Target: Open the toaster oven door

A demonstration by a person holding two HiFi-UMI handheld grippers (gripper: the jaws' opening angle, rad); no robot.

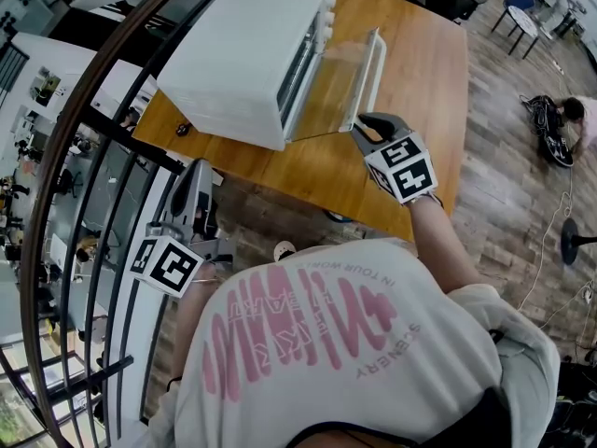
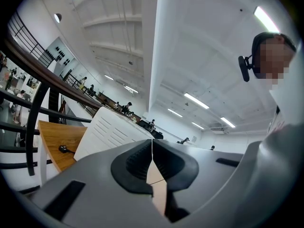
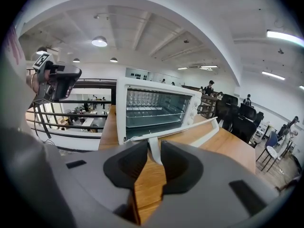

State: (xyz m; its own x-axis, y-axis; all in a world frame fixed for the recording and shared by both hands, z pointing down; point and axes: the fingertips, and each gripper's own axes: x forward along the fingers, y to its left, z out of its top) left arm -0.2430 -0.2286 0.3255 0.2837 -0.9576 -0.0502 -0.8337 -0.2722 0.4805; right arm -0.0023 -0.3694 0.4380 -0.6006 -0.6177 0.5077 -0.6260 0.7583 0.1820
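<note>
- The right gripper [image 1: 360, 127] [image 3: 154, 152] has its jaws closed on the near end of the white door handle [image 1: 375, 68] [image 3: 153, 152]. A white strip of it fills the narrow gap between the dark pads.
- The glass door [image 1: 338, 84] [image 3: 183, 130] is swung well down from the toaster oven [image 1: 244, 49] [image 3: 156, 106]. It hangs out over the tabletop, and the wire rack inside shows in the right gripper view.
- The white oven stands at the left side of the wooden tabletop [image 1: 415, 96] [image 3: 230, 148], with its back close to the left edge. A small black plug [image 1: 183, 129] [image 2: 63, 149] lies on the wood just behind it.
- The left gripper [image 1: 198, 170] [image 2: 152, 148] is off the table past its near left corner. Its jaws are together with nothing between them.
- Beside that gripper a dark curved railing [image 1: 89, 133] [image 2: 33, 127] bounds the level, with a lower floor of desks visible through the bars.
- The floor [image 1: 522, 194] to the right of the table is wood plank. At its far right edge a person [image 1: 571, 112] crouches by a tangle of dark cables.
- Overhead the ceiling is white, with long strip lights [image 2: 195, 100].
- The right arm reaches forward from the shoulder over the near table edge, and its gripper tips downward toward the handle.
- The left arm is bent and kept low at the side, its gripper pointing level past the oven's vented back.
</note>
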